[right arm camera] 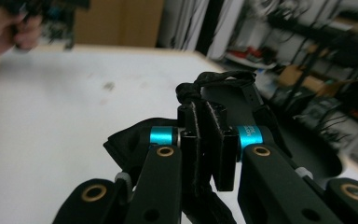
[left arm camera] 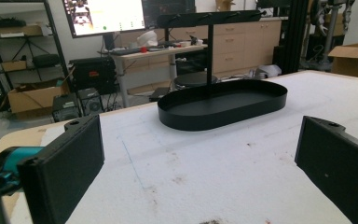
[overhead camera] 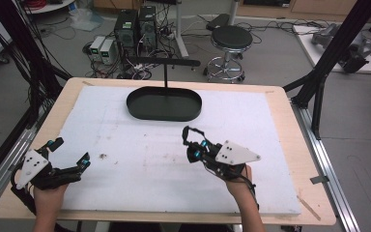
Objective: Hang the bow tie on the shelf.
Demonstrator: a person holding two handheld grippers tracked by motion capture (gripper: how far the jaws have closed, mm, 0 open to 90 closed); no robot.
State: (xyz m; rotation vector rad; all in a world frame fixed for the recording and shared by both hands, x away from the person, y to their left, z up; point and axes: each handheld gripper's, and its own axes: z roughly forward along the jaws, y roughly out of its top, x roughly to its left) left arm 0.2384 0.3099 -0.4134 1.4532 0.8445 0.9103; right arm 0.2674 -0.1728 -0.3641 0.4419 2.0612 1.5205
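The right gripper [overhead camera: 192,145] is held above the white mat [overhead camera: 140,145], its jaws pressed together on a black strap [right arm camera: 223,81]. Ahead of it stands the black oval tray [overhead camera: 164,104] with a T-shaped stand [overhead camera: 165,65]. Well apart on its left, the left gripper [overhead camera: 70,152] rests low at the mat's edge, jaws wide apart and holding nothing.

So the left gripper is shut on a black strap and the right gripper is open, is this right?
No, the sides are swapped. The right gripper is shut on the black strap, as the right gripper view shows, and the left gripper is open, as the left gripper view shows.
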